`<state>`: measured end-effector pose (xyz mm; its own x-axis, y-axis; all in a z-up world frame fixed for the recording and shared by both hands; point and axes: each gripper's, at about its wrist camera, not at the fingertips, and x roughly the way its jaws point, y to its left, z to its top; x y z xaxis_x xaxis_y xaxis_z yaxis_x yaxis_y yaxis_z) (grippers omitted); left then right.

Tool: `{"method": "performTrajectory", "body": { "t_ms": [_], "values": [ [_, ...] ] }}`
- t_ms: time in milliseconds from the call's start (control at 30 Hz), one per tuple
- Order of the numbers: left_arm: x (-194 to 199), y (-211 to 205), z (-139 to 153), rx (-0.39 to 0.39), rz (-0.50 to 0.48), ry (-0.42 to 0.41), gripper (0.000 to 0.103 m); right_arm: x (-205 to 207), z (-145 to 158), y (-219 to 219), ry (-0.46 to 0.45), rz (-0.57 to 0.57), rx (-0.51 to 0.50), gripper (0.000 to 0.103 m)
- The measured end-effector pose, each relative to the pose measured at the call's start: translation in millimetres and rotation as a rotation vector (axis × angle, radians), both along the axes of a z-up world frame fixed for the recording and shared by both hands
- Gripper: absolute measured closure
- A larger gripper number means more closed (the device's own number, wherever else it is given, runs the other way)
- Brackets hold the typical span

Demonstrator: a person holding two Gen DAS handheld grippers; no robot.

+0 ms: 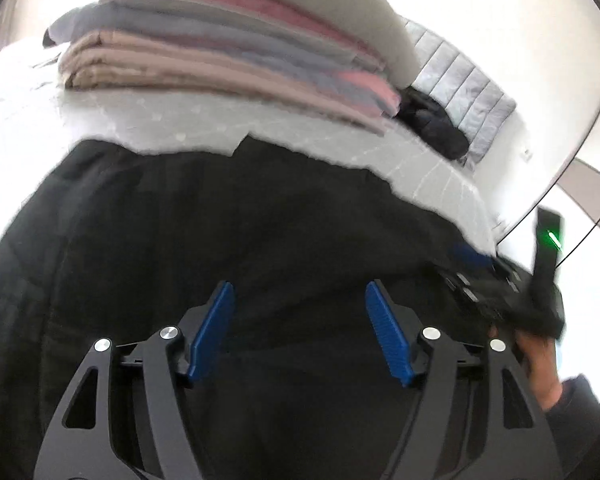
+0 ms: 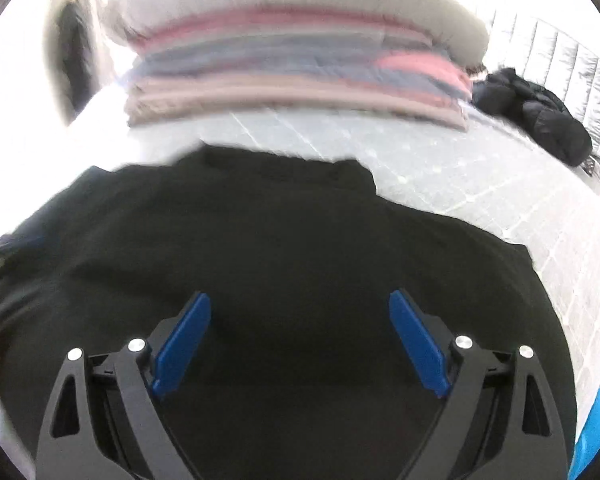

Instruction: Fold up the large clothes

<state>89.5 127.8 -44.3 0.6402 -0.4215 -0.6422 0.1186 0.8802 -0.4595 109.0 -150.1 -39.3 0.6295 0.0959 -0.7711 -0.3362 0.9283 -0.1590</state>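
Black garment lies spread flat on the bed, directly under and ahead of both your grippers, its long axis running left-right across you. Left gripper and right gripper both gape wide, holding nothing. Neckline edge sits far side, toward the folded stack. Neither arm is clearly nearer; prob. each takes its own side's near edge.
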Motion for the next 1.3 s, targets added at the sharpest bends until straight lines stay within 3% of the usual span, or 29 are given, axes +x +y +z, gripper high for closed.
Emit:
{"method": "performTrajectory", "body": {
  "t_ms": [33,67,167,233,367,433,467,533,567,633,700,800,900,1000,1133,1300],
  "values": [
    [4,-1,-9,-0.004,0.000,0.031,0.038,18,-15,3,0.053,-0.016,-0.005,0.008],
    [8,4,-21,-0.042,0.000,0.048,0.038,36,-29,-1,0.103,-0.036,0.029,0.007],
    [9,12,-24,-0.084,-0.007,0.057,0.038,52,-23,-13,0.139,-0.066,0.129,0.007],
    [3,19,-17,-0.110,0.008,0.062,0.038,44,-10,-24,0.136,-0.069,0.182,0.007],
    [-15,56,2,-0.147,0.083,-0.005,0.038,-10,29,-77,0.008,-0.123,0.241,0.007],
    [-22,83,0,-0.136,0.158,-0.017,0.035,-24,21,-119,0.005,-0.223,0.218,0.007],
    [-21,92,-6,-0.130,0.184,0.001,0.035,-26,7,-144,0.053,-0.274,0.217,0.008],
    [-18,110,-28,-0.183,0.171,0.055,0.037,-34,-1,-173,0.078,-0.233,0.344,0.010],
    [-20,114,-34,-0.197,0.166,0.060,0.040,-41,8,-176,0.071,-0.269,0.336,0.010],
    [-29,114,-27,-0.150,0.174,0.055,0.040,-55,25,-176,0.056,-0.299,0.275,0.010],
    [-39,111,-22,-0.090,0.174,0.047,0.040,-77,44,-183,0.027,-0.292,0.294,0.010],
    [-58,114,-26,-0.044,0.143,0.053,0.040,-120,64,-214,0.009,-0.331,0.408,0.010],
    [-80,123,-21,-0.032,0.132,0.056,0.040,-152,59,-249,0.054,-0.410,0.487,0.009],
    [-108,143,-10,-0.120,0.192,0.070,0.037,-177,40,-280,0.088,-0.477,0.567,0.009],
    [-160,174,1,-0.250,0.286,0.063,0.029,-202,13,-306,0.137,-0.555,0.795,0.009],
    [-211,211,-16,-0.367,0.391,0.135,0.023,-209,-9,-319,0.179,-0.560,1.009,0.009]
  ]
}}
